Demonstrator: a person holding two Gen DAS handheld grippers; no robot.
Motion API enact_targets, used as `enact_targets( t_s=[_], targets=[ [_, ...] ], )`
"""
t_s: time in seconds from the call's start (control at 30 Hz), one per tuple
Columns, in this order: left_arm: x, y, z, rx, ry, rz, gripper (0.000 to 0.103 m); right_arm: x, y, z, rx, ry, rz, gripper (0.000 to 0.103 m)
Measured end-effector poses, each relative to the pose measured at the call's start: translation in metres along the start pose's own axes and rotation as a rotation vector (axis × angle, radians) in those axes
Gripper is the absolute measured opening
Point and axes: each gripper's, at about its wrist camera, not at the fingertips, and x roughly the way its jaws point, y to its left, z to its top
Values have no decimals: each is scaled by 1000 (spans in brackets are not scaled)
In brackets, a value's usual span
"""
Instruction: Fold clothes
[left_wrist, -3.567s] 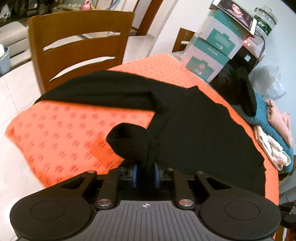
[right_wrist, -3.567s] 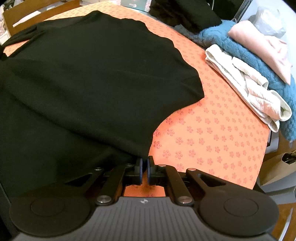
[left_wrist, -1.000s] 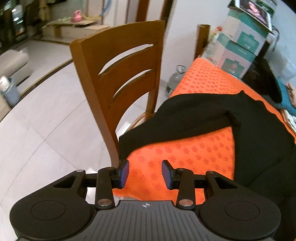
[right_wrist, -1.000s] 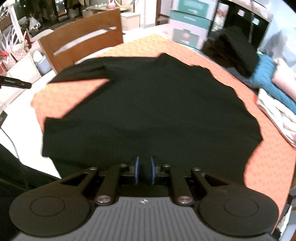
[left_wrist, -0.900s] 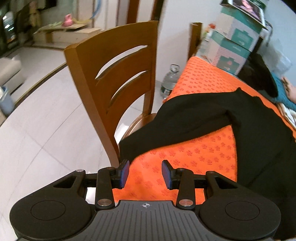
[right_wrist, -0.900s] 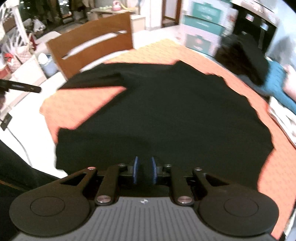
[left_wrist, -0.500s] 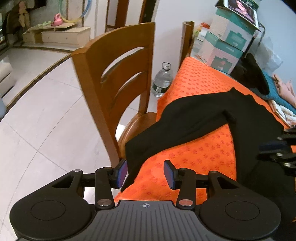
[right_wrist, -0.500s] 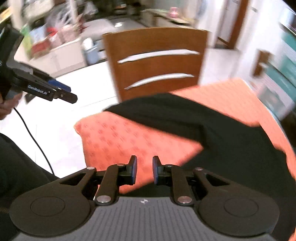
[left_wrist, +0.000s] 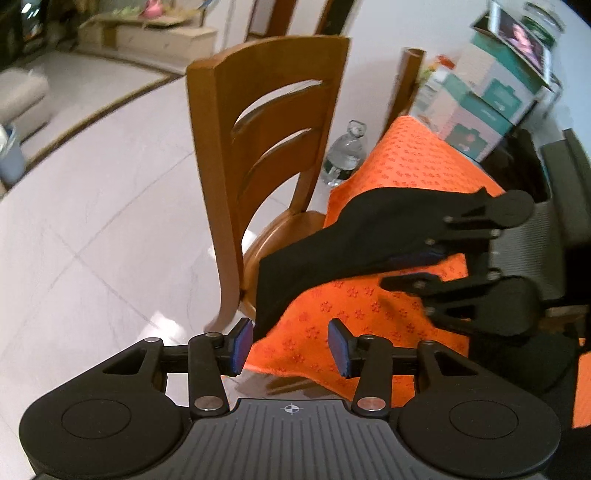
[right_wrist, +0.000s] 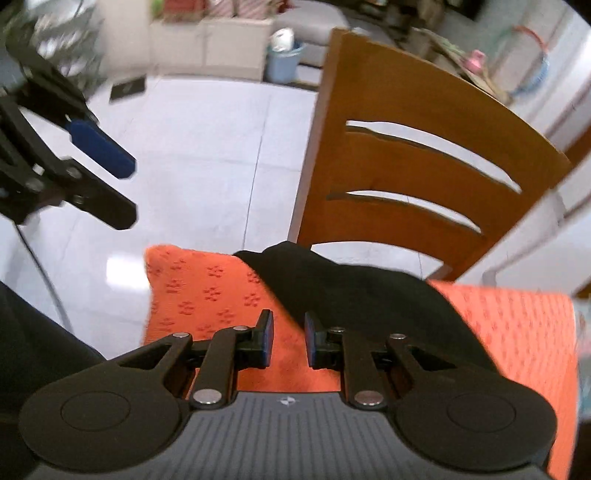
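We judge the folding barely begun: on the orange-clothed worktop (left_wrist: 402, 162) the black garment's sleeve (left_wrist: 332, 236) trails off the corner toward the chair (left_wrist: 266, 147), unfolded, with our left hand-held gripper (left_wrist: 291, 345) wide and empty, our right hand-held gripper (right_wrist: 288, 339) narrowly parted, gripping nothing

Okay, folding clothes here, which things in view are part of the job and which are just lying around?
Part of the job:
- black garment, its sleeve hanging over the table edge
- left gripper, open
- right gripper, open

Just lying about:
- wooden chair
- water bottle on the floor
- stacked boxes
- orange tablecloth, only the work surface
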Motion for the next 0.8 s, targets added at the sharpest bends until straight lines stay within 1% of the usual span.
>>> enact_targets(
  t_s=[0.1, 0.2, 0.27, 0.3, 0.4, 0.47, 0.5, 0.53, 0.6, 0.73, 0.8],
  targets=[
    [2, 5, 4, -94, -2, -36, 48, 13, 2, 6, -97, 18, -11, 21],
    [3, 15, 10, -214, -12, -81, 50, 17, -3, 7, -109, 23, 20, 20],
    [5, 23, 12, -303, -13, -116, 50, 18, -9, 7, -90, 28, 52, 19],
    [6, 28, 13, -348, -13, -135, 51, 19, -13, 7, -70, 32, 76, 12],
    [13, 37, 15, -462, -2, -190, 51, 17, -21, 6, -24, 27, 100, 3],
    [19, 39, 16, -511, 9, -226, 51, 12, -22, 5, 2, 3, 79, 3],
    [23, 39, 17, -535, 15, -244, 53, 8, -21, 5, 1, -12, 66, 3],
    [27, 41, 17, -579, 22, -278, 56, 3, -21, 5, 8, -26, 54, 3],
    [40, 45, 15, -683, 40, -354, 58, -7, -21, 5, 28, -55, 28, 3],
    [64, 45, 16, -853, 86, -450, 58, -34, -28, -2, 89, -112, -27, 3],
    [77, 43, 14, -984, 104, -514, 58, -46, -32, -6, 126, -133, -49, 3]
  ],
)
